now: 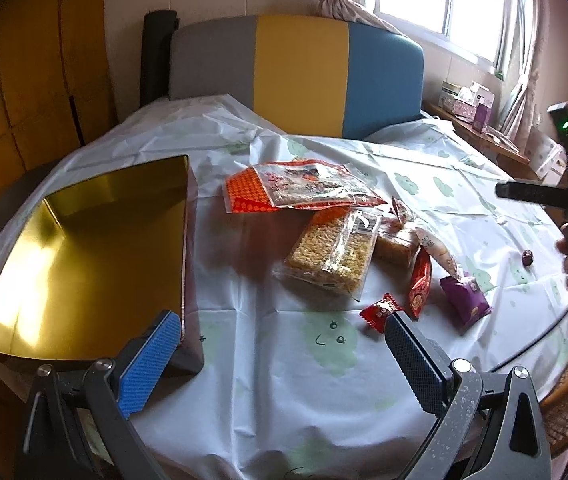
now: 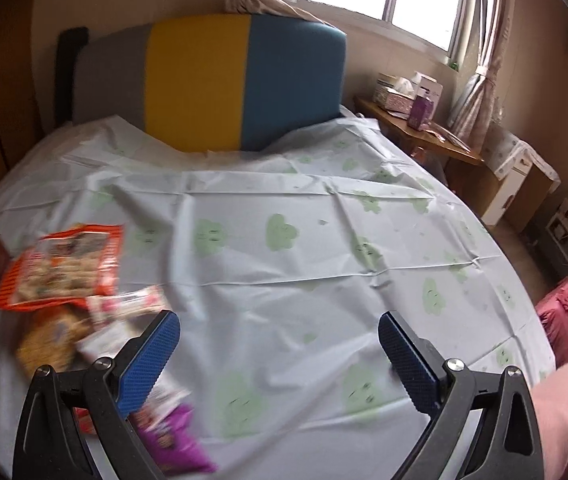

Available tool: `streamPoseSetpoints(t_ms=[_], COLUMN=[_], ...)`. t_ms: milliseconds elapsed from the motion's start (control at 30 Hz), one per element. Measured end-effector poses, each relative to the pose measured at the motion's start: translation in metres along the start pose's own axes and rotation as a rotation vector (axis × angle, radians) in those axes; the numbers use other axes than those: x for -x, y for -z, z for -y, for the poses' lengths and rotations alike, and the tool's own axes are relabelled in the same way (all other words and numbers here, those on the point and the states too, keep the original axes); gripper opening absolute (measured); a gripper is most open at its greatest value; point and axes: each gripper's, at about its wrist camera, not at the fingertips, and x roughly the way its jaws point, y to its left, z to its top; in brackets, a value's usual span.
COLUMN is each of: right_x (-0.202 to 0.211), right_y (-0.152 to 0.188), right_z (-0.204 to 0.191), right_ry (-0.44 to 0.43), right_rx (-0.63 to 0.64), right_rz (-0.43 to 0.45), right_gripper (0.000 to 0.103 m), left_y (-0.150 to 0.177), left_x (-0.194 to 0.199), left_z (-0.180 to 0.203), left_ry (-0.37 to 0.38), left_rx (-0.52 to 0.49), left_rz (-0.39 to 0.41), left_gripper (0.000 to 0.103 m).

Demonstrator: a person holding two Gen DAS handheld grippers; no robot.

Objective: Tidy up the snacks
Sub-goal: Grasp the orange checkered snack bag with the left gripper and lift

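A gold-lined box [image 1: 84, 256] stands open at the left of the table. Snacks lie in a loose pile mid-table: an orange-and-clear bag [image 1: 300, 188], a puffed-rice bar pack [image 1: 332, 256], a brown cake pack [image 1: 396, 244], red wrapped sweets [image 1: 380, 310], a purple packet [image 1: 466, 300]. My left gripper [image 1: 280, 328] is open over the cloth between box and pile, holding nothing. My right gripper [image 2: 278, 330] is open over bare cloth, with the blurred orange bag [image 2: 64, 268] and purple packet [image 2: 176, 440] at its left.
A white tablecloth with green clouds [image 2: 284, 240] covers the round table. A grey, yellow and blue chair back [image 1: 296, 76] stands at the far edge. A small dark round thing [image 1: 527, 257] lies at the right. A wooden side table with boxes [image 2: 416, 120] sits by the window.
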Motion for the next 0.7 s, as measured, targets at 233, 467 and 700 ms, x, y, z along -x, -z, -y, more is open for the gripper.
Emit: streamPoseSetpoints(t_ms=[233, 467, 700], right_x=[-0.052, -0.054, -0.053], right_y=[0.003, 0.004, 0.001], right_z=[0.027, 0.037, 0.039], right_ry=[0.011, -0.007, -0.04], right_rx=[-0.096, -0.15, -0.172], right_rz=[-0.134, -0.165, -0.155], right_gripper=[0.099, 0.099, 0.099], left_y=[-0.027, -0.063, -0.084], left_x=[-0.02, -0.062, -0.106], left_z=[-0.001, -0.006, -0.015], left_ry=[0.122, 0.257, 0.248], left_rx=[0.032, 0.184, 0.388], left_rz=[-0.084, -0.177, -0.221], left_gripper=[0.068, 0.049, 0.071])
